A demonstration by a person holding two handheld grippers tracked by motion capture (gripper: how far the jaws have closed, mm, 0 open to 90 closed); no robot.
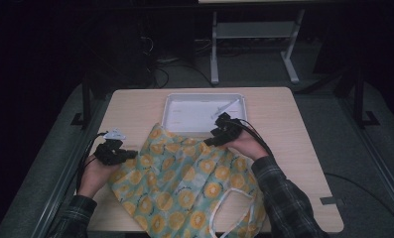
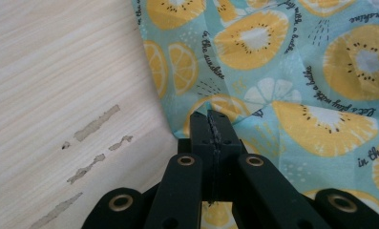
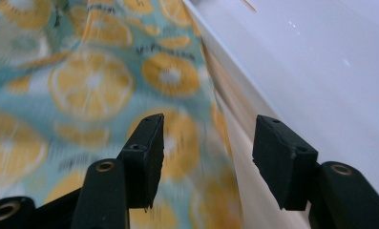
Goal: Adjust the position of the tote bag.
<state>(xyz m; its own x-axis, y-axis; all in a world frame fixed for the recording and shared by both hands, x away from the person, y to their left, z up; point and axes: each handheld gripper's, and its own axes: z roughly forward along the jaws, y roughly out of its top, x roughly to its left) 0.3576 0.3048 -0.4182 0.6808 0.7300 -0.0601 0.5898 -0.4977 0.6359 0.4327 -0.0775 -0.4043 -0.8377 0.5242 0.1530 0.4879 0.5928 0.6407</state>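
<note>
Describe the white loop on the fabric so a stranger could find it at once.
Start at the wooden table and the fruit-print cloth spread across its near half. At the cloth's near right corner lies a white strap loop, the one plain white band against the yellow-and-teal pattern.

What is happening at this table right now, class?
A person works a fruit-print cloth bag spread on the wooden table with a claw in each hand. The left claw is shut on the bag's edge near the table's left side. The right claw stands open with nothing between its jaws, over the bag's far edge beside a white tray.
</note>
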